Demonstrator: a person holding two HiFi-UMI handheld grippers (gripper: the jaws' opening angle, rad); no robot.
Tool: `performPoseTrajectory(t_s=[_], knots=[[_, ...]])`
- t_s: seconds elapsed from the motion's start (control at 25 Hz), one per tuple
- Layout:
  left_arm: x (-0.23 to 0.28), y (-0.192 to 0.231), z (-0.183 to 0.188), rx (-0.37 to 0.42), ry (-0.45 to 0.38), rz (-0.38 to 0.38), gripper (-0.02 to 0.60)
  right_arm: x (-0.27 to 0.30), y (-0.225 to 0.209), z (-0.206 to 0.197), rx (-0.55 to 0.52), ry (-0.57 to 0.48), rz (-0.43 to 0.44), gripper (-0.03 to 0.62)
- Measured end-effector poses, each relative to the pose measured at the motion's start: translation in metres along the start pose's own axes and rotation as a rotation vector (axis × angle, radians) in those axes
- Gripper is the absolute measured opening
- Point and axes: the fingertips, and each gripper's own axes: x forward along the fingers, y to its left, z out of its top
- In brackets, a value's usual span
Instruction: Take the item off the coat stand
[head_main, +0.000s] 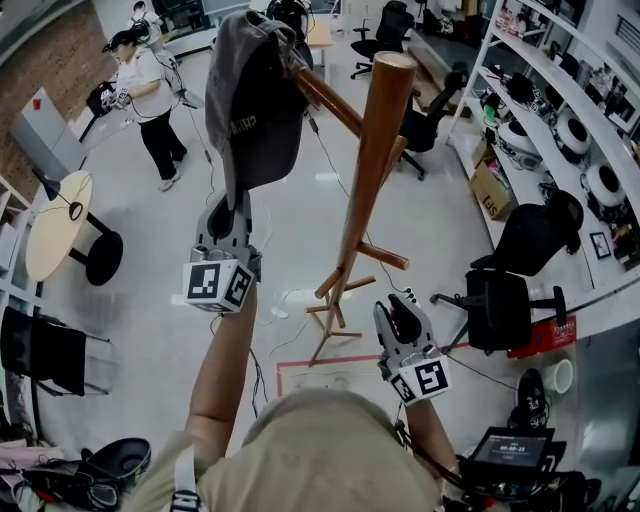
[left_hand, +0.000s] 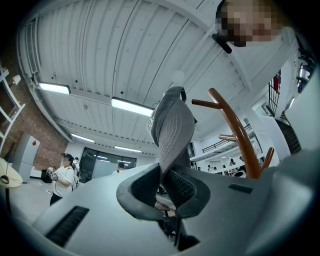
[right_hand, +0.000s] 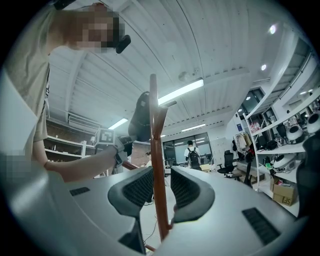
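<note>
At the far left of the head view a round table (head_main: 55, 228) stands on the floor, with a person (head_main: 148, 95) standing beyond it. The left gripper (head_main: 230, 215) is raised on an outstretched arm, and its jaws are closed on the lower edge of the grey cap (head_main: 250, 95). In the left gripper view the cap (left_hand: 172, 127) rises out of the left gripper (left_hand: 166, 176), with its fabric pinched between the two ribbed pads. The crown of the cap hangs over an upper peg of the wooden coat stand (head_main: 375, 165), to the left of the main pole. The pole runs down to splayed feet on the floor. The right gripper (head_main: 403, 322) is held low, to the right of the stand's base and apart from it. In the right gripper view the jaws of the right gripper (right_hand: 161, 176) stand partly apart and grip nothing. The coat stand (right_hand: 159, 150) shows through the gap, and the cap (right_hand: 141, 120) shows at its top. Black office chairs (head_main: 510, 300) and white shelving (head_main: 560, 80) occupy the right side.
</note>
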Motion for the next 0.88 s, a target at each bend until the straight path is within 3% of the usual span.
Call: performPoseTrajectory(t_s=[0.88], knots=[[-0.013,0.018,0.002,0.01,-0.007,0.032,0.032,0.0,0.009,-0.002,0.013,0.009,0.018,0.112]])
